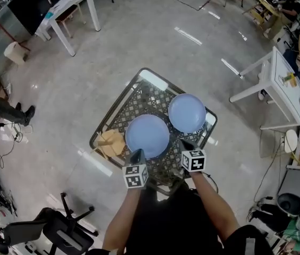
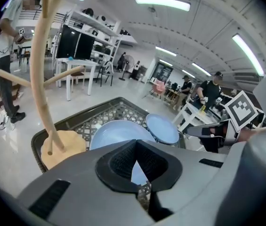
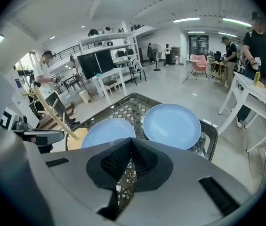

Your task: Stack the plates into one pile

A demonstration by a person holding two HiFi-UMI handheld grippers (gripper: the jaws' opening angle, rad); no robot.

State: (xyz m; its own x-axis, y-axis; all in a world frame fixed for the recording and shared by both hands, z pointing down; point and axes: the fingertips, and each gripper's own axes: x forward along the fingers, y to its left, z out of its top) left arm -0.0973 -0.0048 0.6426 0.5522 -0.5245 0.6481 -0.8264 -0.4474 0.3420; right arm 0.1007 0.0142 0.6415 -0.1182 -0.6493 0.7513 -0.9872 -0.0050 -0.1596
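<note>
- Hovering with fingers clenched on nothing, left gripper sits over the closest rim of the near plate.
- Right gripper, fingers likewise clenched empty, is nearer the far plate.
- Plates lie side by side on the mesh counter.

The person is wearing a black short-sleeved top that is leaving the forearms bare. The left tongs and the right tongs are each showing a smooth grey moulded body, narrow black slotted insets, and black ribbed pads sitting in a black rounded surround. The left one is carrying a white cube printed with black square markers, and the right one is carrying a matching cube.
</note>
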